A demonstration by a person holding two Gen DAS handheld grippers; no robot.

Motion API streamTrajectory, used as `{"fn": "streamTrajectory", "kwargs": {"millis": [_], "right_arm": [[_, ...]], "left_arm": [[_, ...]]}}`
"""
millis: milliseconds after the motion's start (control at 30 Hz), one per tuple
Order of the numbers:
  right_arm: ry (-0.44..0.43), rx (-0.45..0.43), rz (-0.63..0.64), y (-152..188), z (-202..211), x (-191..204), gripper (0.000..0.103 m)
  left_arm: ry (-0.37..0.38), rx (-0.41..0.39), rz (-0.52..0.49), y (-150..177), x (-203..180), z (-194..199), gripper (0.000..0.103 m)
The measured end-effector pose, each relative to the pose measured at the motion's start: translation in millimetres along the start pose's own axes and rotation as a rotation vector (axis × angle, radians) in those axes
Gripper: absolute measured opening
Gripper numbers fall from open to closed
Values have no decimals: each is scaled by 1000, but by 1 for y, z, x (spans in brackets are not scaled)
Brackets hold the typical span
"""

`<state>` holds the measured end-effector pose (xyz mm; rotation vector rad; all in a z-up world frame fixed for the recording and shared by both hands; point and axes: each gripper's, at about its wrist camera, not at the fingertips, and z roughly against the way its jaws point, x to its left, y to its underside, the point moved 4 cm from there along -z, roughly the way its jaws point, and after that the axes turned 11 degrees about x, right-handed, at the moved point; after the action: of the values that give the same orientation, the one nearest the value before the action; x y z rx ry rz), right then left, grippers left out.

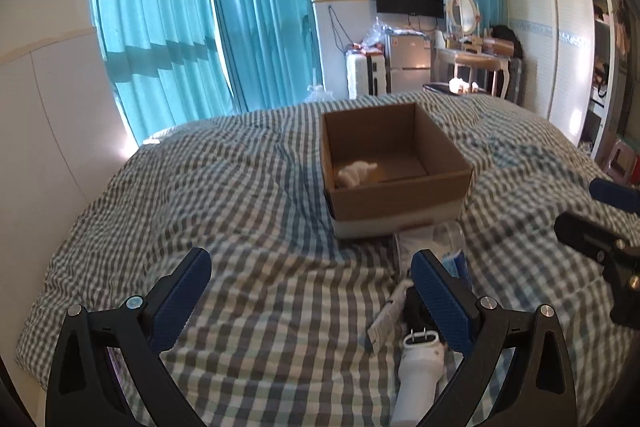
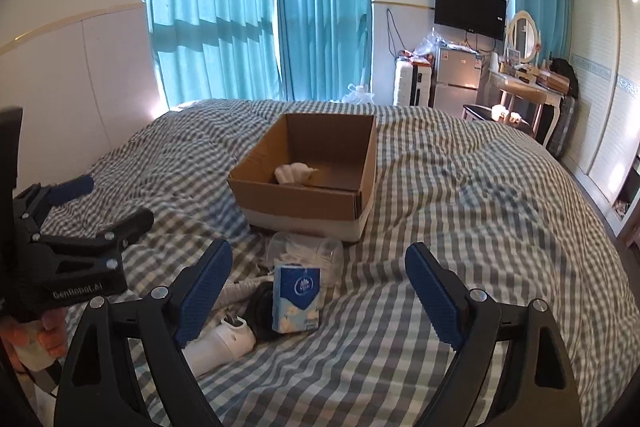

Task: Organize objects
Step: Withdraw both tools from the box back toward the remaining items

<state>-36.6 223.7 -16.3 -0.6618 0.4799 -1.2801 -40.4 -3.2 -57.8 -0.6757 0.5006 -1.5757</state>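
Plainly, the loose items sat in a small heap on the checked bedspread (image 2: 460, 187), just in front of the near wall of the open cardboard box (image 2: 312, 187): a blue tissue pack (image 2: 297, 297) standing upright, a clear plastic container (image 2: 306, 251) touching the box behind it, a black cord or strap beside the pack, and a white handheld device (image 1: 418, 363) lying with its long axis running roughly from the bed's near edge toward the box. One white crumpled item (image 2: 295, 173) already lay inside the box, at its near left corner. Right gripper (image 2: 316, 291) hung spread wide and empty, the tissue pack between its fingers in the view but not touched. Left gripper (image 1: 312, 291) was also spread and empty, over bare bedspread, the white device beside its right finger. Judged from this, the right gripper was the nearer to the tissue pack, which lay straight ahead and slightly left of its centreline; the left was the nearer to the device.
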Motion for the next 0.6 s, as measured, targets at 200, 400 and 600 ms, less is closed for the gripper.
{"fn": "streamTrajectory", "kwargs": {"millis": [200, 400, 600], "right_arm": [[3, 38, -13, 15, -18, 0, 89], [6, 85, -21, 30, -38, -1, 89], [27, 103, -25, 37, -47, -3, 89]], "left_arm": [[13, 43, -3, 19, -5, -16, 103], [34, 81, -21, 36, -13, -29, 103], [57, 116, -65, 51, -27, -34, 103]]}}
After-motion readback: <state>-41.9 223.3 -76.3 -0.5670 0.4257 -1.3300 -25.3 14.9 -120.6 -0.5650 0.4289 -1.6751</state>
